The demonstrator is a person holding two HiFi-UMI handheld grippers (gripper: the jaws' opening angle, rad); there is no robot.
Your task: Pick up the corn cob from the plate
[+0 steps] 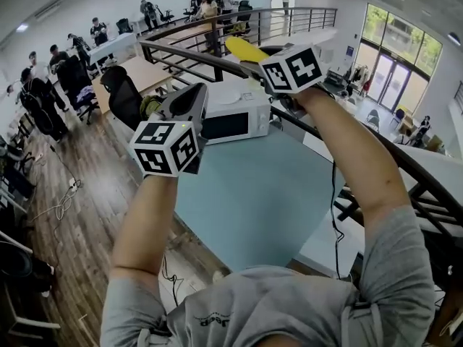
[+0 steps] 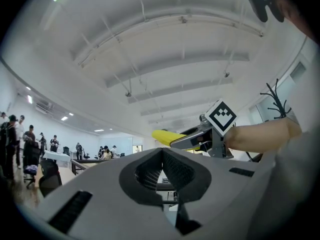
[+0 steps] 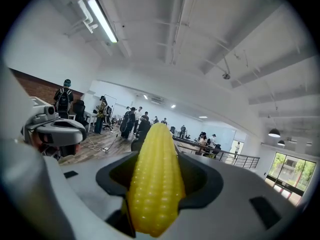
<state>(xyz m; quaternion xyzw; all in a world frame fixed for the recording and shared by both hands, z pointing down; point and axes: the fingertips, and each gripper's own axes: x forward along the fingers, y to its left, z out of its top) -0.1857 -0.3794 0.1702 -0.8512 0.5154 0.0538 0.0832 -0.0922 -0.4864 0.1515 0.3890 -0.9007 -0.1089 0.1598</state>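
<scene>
1. The yellow, kernel-studded corn cob [image 3: 152, 194] is up in the air, well clear of the pale blue-green tabletop [image 1: 260, 194]. It is clamped in the right gripper [image 3: 159, 156], high above the tabletop's far edge.
2. That gripper's dark fingers [image 3: 200, 179] pinch the cob on both sides. It lies lengthwise between them, with its tip poking out past them.
3. The left gripper [image 2: 162, 156] is raised alongside, with its fingers [image 2: 145, 171] pressed together at the tips and nothing between them.
4. By my read the pickup itself is done, and this is the carry-away stage with the cob lifted off.
5. The next move calls for a steady squeeze. The cob is smooth and rounded, so any loosening could let it slide out forward. It also needs somewhere to go, which these views do not settle.
6. As for containers, the plate is in none of the views. A white boxy microwave oven [image 1: 235, 118] sits at the tabletop's far edge with its dark door seemingly closed. I cannot tell what is inside.
</scene>
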